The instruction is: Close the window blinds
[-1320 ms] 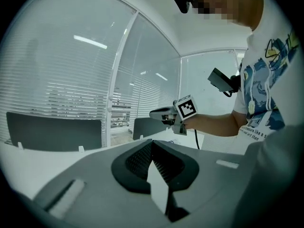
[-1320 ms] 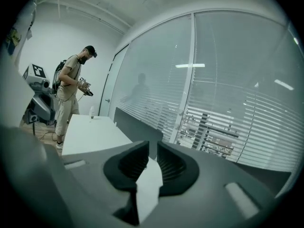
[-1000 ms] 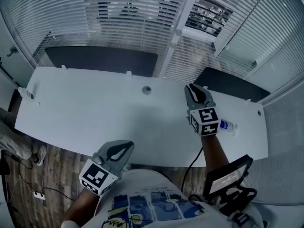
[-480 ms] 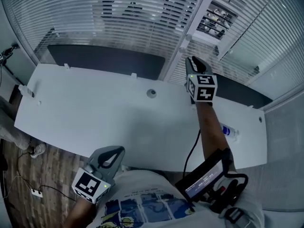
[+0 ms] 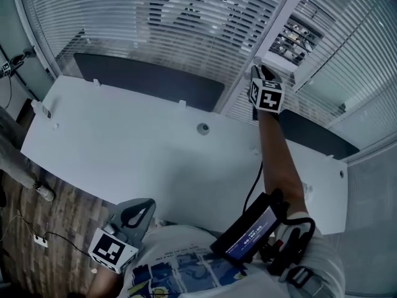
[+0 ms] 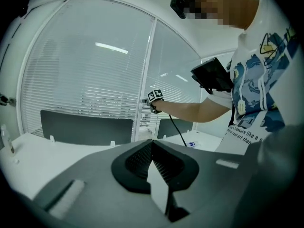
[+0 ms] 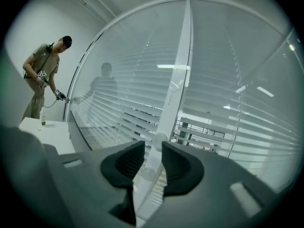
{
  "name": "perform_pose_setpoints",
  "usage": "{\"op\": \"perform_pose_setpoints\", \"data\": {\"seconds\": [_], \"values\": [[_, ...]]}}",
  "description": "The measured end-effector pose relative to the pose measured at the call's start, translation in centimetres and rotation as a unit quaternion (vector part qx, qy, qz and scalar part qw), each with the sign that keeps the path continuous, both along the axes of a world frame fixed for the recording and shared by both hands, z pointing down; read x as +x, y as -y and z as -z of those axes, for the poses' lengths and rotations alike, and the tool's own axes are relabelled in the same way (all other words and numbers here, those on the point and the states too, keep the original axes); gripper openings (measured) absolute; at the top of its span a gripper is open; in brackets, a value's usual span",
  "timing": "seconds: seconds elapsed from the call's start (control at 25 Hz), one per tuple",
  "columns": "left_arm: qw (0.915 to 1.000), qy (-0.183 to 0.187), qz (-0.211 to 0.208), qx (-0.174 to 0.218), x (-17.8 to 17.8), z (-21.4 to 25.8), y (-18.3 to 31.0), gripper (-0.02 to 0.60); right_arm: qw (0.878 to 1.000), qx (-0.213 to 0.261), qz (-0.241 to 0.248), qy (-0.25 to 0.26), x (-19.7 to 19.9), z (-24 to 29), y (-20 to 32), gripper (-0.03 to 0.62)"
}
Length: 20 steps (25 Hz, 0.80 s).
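White slatted window blinds (image 5: 186, 17) hang behind the desk, split by a white mullion (image 5: 282, 23); their slats stand partly tilted, with outdoor light showing between them. My right gripper (image 5: 261, 73) is raised against the mullion at the blinds' lower part. In the right gripper view its jaws (image 7: 153, 148) are opening, and a small round white knob (image 7: 159, 138) on the mullion sits in the gap with the pads off it. My left gripper (image 5: 141, 208) hangs low by my body, its jaws (image 6: 152, 144) shut with nothing in them.
A long white desk (image 5: 124, 148) with dark screen panels (image 5: 149, 82) along its back edge lies between me and the window. A small bottle (image 6: 191, 144) stands on the desk's right part. Another person (image 7: 45, 75) works at the far blinds.
My right gripper has risen from above the desk up to the mullion by the blinds. The left gripper has sunk a little toward the lower left.
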<state>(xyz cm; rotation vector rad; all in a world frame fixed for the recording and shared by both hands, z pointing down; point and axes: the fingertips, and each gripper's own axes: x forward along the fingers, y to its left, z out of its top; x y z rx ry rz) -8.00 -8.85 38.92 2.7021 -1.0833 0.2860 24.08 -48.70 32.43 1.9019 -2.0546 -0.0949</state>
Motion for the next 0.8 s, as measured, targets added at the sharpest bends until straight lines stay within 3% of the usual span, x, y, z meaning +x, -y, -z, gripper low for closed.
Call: {"op": "perform_pose_setpoints", "data": {"seconds": [0.4,0.8], "values": [[0.9993,0.000,0.023,-0.029,0.5,-1.2,0.3,0.005,0.998,0.019,-0.034,0.043,0.5,0.3,3.3,0.132],[0.9983,0.003,0.047,-0.033,0.1,-2.2,0.4,0.005,0.995,0.048,-0.084,0.011,0.9,0.7,3.8,0.130]]}}
